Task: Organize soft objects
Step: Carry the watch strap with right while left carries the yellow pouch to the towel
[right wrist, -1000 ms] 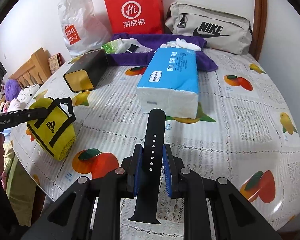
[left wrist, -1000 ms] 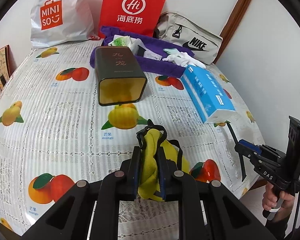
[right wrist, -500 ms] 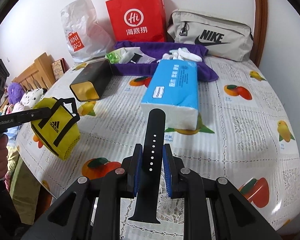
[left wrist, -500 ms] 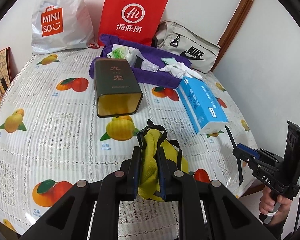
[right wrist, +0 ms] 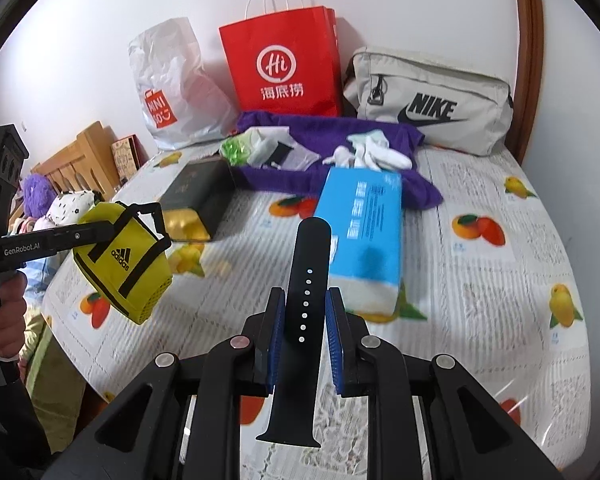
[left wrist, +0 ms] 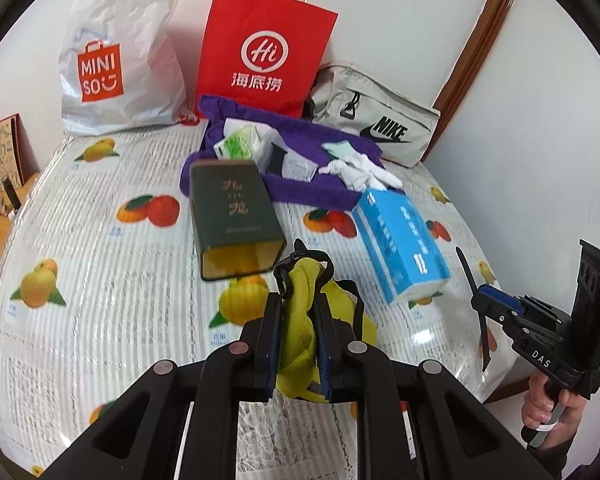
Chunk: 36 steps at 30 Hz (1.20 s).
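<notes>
Left wrist view showed the left gripper [left wrist: 296, 312] closed on the bunched fabric of a yellow Adidas pouch [left wrist: 300, 332], the pouch's black strap looping up past the fingertips and its body hanging below the jaws above the tabletop [left wrist: 100, 280], which was covered with a fruit-printed cloth. Just beyond the pouch lay a dark green tin [left wrist: 232, 212] on its side, open mouth toward the camera, and to its right a blue tissue pack [left wrist: 400, 236] lay at a slant. Behind both was a purple towel [left wrist: 312, 188] carrying white gloves [left wrist: 360, 172], a green-and-white packet [left wrist: 240, 144] and other small items too jumbled to tell apart. Against the wall stood a white Miniso bag [left wrist: 116, 60], a red paper bag [left wrist: 268, 52] and a grey Nike bag [left wrist: 376, 120]. At the right edge the right gripper [left wrist: 480, 304] appeared from the side, gripping a thin black strip seen edge-on. In the right wrist view the right gripper [right wrist: 304, 312] was clamped on a black watch strap [right wrist: 306, 280], which stood upright between the blue pads with its rounded, perforated end pointing away from the camera and its lower end hanging beneath the jaws. The same view showed the pouch [right wrist: 124, 264] held clear of the tabletop near its left edge by the left gripper [right wrist: 100, 230], with the tissue pack [right wrist: 360, 232] directly ahead of the strap and the tin [right wrist: 196, 196] between pouch and towel [right wrist: 332, 136].
</notes>
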### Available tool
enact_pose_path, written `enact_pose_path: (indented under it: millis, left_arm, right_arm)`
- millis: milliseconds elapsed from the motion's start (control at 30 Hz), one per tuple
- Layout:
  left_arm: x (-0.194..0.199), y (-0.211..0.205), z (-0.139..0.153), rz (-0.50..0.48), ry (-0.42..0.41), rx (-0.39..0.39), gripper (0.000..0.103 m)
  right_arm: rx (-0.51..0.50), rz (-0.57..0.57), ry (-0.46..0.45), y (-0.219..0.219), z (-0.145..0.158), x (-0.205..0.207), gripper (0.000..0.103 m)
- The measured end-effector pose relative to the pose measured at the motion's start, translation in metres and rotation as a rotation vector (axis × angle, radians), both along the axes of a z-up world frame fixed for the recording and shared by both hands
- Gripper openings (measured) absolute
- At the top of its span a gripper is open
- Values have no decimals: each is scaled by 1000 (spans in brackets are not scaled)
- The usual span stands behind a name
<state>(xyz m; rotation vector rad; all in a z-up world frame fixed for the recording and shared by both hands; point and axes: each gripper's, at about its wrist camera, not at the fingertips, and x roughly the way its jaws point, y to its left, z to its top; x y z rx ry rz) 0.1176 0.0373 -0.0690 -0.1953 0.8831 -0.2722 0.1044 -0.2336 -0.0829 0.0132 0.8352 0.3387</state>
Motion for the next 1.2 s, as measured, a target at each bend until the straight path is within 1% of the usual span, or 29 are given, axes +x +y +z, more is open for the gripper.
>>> enact_pose_path:
  millis: [267, 367, 467, 600, 767, 1033, 1200]
  left_arm:
    - [24, 0, 19, 1, -21, 6, 15]
    - [34, 3, 23, 9, -23, 4, 15]
    - [42, 7, 26, 12, -23, -18, 15]
    - [55, 11, 30, 25, -30, -21, 15]
    - [74, 18, 26, 41, -10, -35, 15]
    - [105, 22, 22, 60, -2, -41, 15]
    - [128, 23, 21, 67, 3, -43, 15]
  right_arm:
    - [6, 0, -23, 1, 21, 29, 20]
    - [3, -1, -31, 2, 25, 40, 21]
    - [-1, 0, -35, 2, 28, 52, 21]
    - [-2, 3, -33, 4, 31, 68, 20]
    - [-14, 5, -32, 6, 30, 94, 20]
    - [-19, 5, -21, 6, 28, 140, 21]
    - [-18, 10, -35, 7, 32, 168, 21]
